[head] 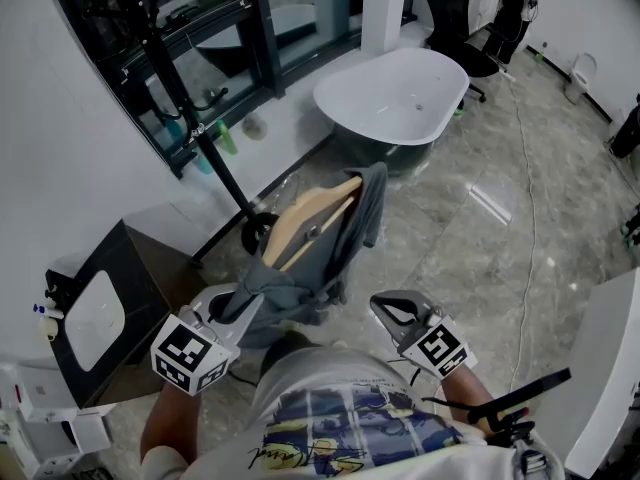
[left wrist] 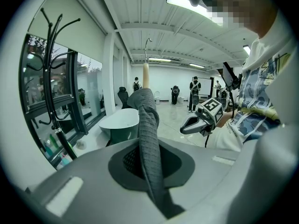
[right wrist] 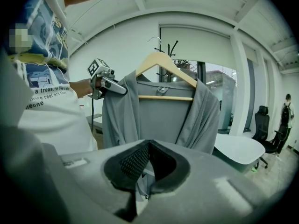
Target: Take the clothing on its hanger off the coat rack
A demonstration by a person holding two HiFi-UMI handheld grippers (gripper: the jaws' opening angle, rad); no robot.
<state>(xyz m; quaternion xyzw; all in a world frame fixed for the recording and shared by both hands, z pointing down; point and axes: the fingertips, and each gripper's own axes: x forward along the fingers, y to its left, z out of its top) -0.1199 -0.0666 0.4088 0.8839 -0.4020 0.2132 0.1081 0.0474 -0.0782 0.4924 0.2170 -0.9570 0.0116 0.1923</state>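
Left gripper (head: pixel 230 306) sits low centre-left in the head view, clenched on the grey garment (head: pixel 300 278). Its own view shows the jaws pinched on a strip of that fabric running up between them.

The garment hangs on a wooden hanger (head: pixel 305 218), tilted at mid-frame in the head view and off the black coat rack (head: pixel 215 163). The rack's pole runs from upper left down to a base just left of the hanger.

Right gripper (head: pixel 392 310) is lower centre-right, apart from the garment. Its jaw tips are together with nothing pinched between them.

Only the right gripper view shows the garment face-on, centre frame and spread on the hanger. There the left gripper grips the shoulder at frame left. The metal hook (right wrist: pixel 160 45) is free at the top, with the rack's prongs behind it.

Only the left gripper view shows the rack's curved top arms, far left and well apart from the hanger tip. It also shows people (left wrist: pixel 195 88) standing at the far end of the room.

The head view gives the floor layout: a white bathtub (head: pixel 395 93) at upper centre and a dark cabinet (head: pixel 150 278) with a white basin at lower left.
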